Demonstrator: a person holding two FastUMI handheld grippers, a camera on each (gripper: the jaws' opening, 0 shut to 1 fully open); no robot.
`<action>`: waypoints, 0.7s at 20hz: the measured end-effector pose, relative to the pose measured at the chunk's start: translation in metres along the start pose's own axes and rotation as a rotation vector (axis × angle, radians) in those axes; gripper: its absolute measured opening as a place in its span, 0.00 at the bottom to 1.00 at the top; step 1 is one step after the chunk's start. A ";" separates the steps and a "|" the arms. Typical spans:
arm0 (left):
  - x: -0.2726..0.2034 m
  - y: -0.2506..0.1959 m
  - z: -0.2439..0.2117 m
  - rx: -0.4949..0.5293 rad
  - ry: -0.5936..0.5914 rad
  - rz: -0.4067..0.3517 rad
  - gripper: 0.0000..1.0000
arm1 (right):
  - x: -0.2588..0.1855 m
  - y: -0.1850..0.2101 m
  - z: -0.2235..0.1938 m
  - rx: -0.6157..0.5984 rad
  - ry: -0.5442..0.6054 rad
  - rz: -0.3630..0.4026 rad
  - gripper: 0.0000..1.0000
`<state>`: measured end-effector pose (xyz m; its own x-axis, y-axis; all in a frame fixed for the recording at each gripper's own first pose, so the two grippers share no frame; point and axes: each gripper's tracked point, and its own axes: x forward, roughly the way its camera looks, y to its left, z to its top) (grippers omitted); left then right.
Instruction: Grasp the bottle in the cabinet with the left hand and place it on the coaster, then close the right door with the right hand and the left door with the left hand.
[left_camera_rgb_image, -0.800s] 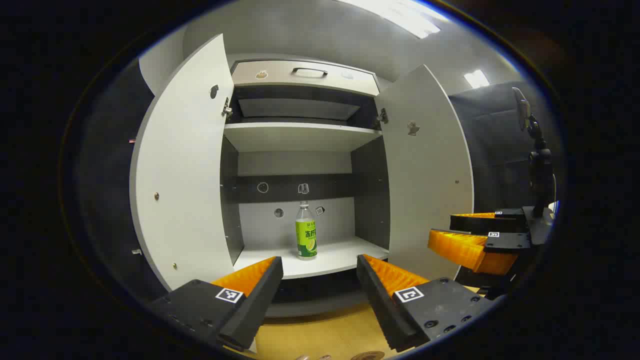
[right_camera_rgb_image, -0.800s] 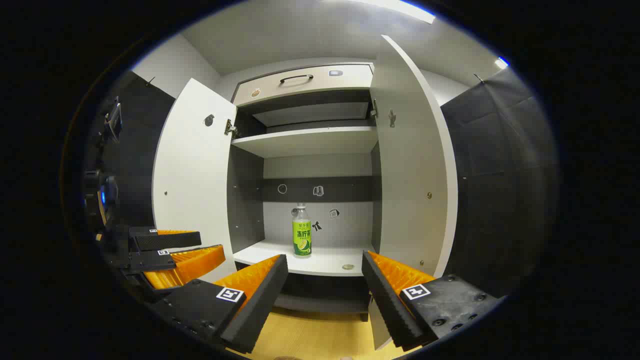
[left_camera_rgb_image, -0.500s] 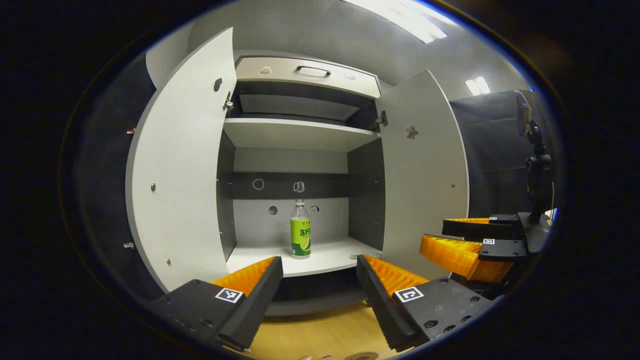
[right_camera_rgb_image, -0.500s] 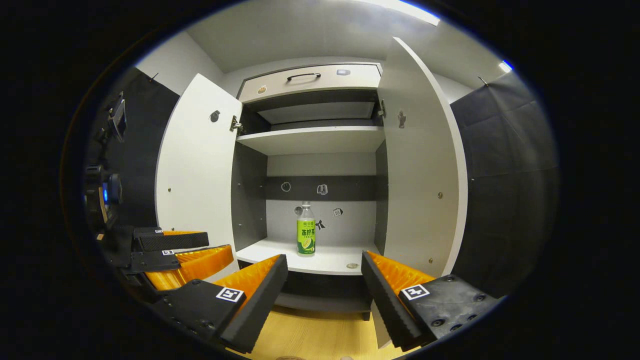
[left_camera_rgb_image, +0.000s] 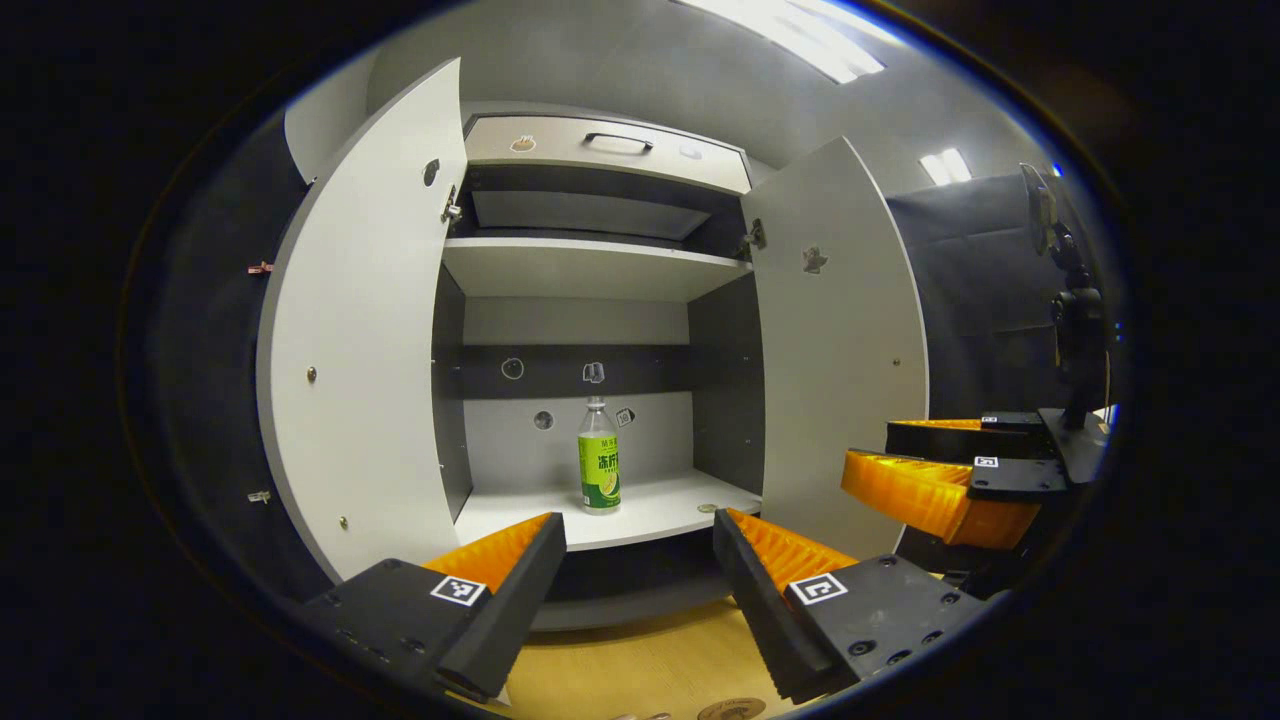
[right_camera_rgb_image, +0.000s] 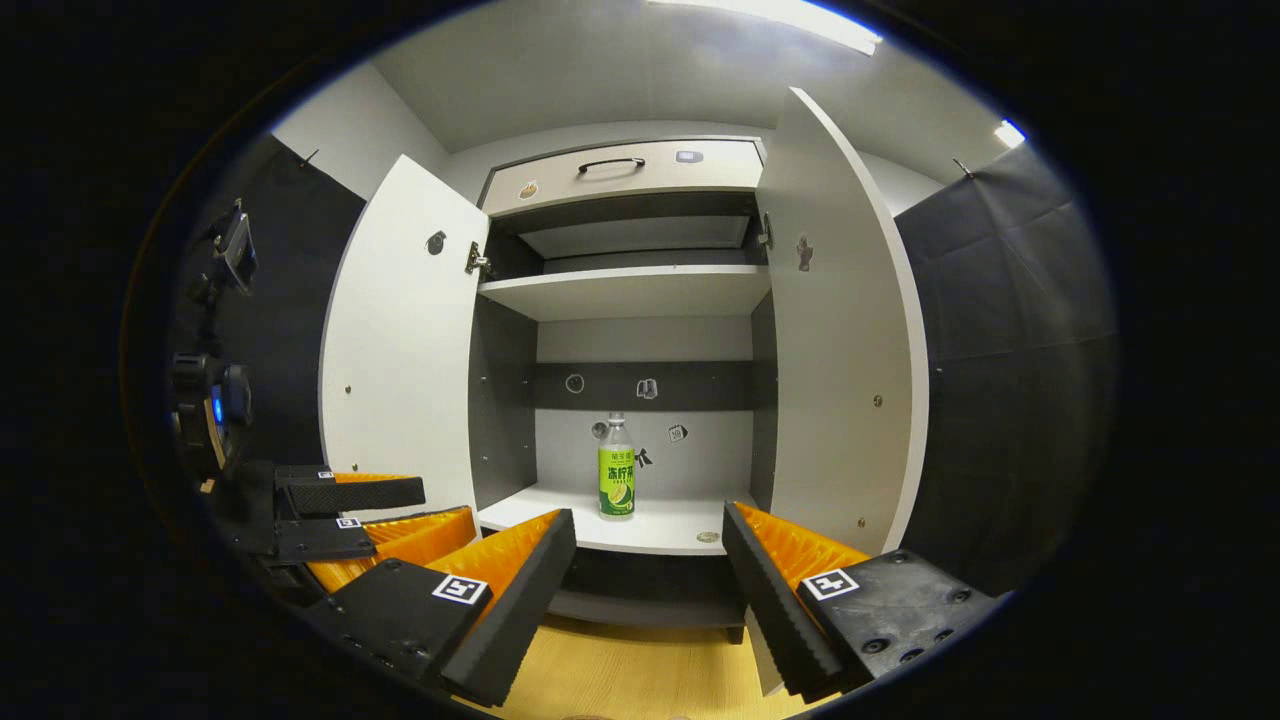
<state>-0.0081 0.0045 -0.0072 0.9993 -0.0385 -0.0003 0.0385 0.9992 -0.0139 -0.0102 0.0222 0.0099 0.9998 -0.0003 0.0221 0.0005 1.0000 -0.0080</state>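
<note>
A clear plastic bottle with a green label (left_camera_rgb_image: 599, 470) is seen standing upright on the lower white shelf (left_camera_rgb_image: 640, 510) of a white and grey cabinet (left_camera_rgb_image: 590, 270), toward the middle of the shelf and in front of the back panel. Both flat white cabinet doors are swung wide: the left door (left_camera_rgb_image: 355, 330) and the right door (left_camera_rgb_image: 840, 350) are angled outward on either side of the opening. A small round disc (left_camera_rgb_image: 706, 509), possibly the coaster, is seen on the shelf near its right front edge, apart from the bottle; what it is cannot be told for certain.

The left gripper (left_camera_rgb_image: 640, 545) is held in front of the cabinet, below the shelf edge, with its fingers spread wide and nothing between them. The right gripper (right_camera_rgb_image: 650, 545) is likewise held with fingers parted and empty, well short of the bottle. In the left gripper view the right gripper is also seen at the right, just beside the right door. A light wooden surface (right_camera_rgb_image: 640, 670) is visible beneath the grippers. A closed drawer with a dark handle (right_camera_rgb_image: 612, 162) is set above the upper shelf.
</note>
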 end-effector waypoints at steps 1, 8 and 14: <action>0.000 0.001 -0.001 0.000 0.001 0.000 0.94 | -0.001 0.000 0.000 0.001 -0.001 -0.006 0.98; 0.000 0.011 -0.004 0.015 -0.002 -0.016 0.94 | -0.006 0.001 -0.005 0.008 0.009 -0.049 0.98; 0.031 0.016 0.003 0.009 -0.026 -0.020 0.94 | -0.008 0.010 -0.007 -0.009 0.020 -0.042 0.98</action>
<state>0.0231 0.0192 -0.0045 0.9979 -0.0586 0.0263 0.0588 0.9983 -0.0049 -0.0182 0.0326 0.0029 0.9991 -0.0428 0.0026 0.0428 0.9989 -0.0165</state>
